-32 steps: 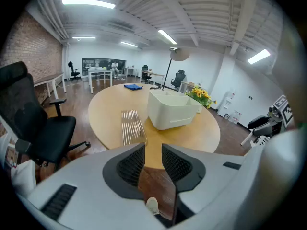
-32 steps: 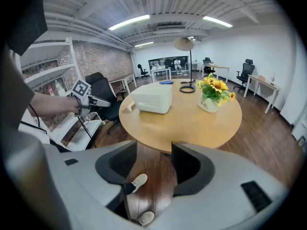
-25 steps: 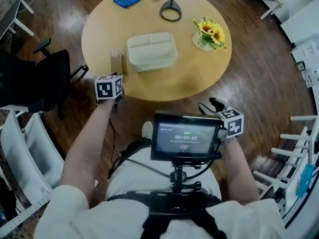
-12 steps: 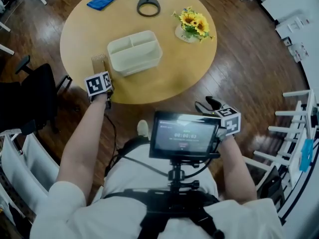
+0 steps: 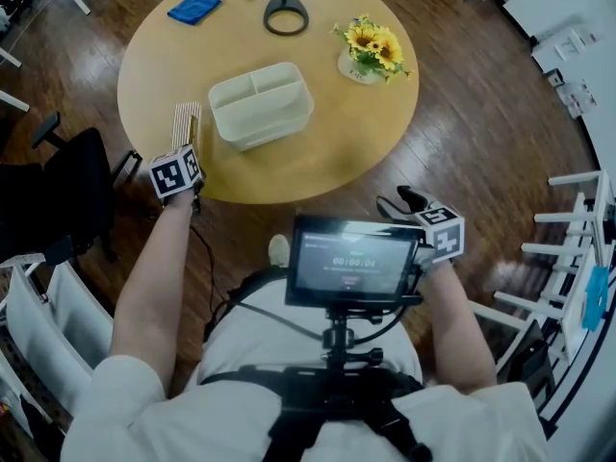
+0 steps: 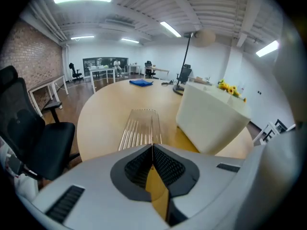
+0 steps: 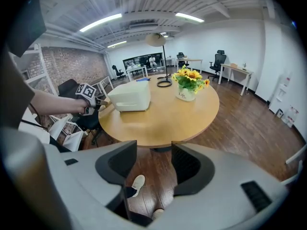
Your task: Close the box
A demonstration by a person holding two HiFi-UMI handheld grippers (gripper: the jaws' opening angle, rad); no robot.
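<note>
Standing on a dark wood floor (image 5: 481,142), the round light-wood table (image 5: 327,152) carries the cream rectangular plastic box (image 5: 260,104), which is open-topped, divided into compartments and near the table's middle. Its clear ribbed plastic lid (image 5: 185,123) lies just beside the box on the person's left, apart from it, at the table edge. The left gripper (image 6: 152,147) has its jaws fully together, pinching the lid's near edge. The right gripper (image 7: 153,162) is held off the table over the floor, jaws apart with nothing between them. A pot of yellow sunflowers (image 5: 371,51), a black ring-shaped base (image 5: 287,12) and a blue cloth (image 5: 194,6) occupy the far side.
</note>
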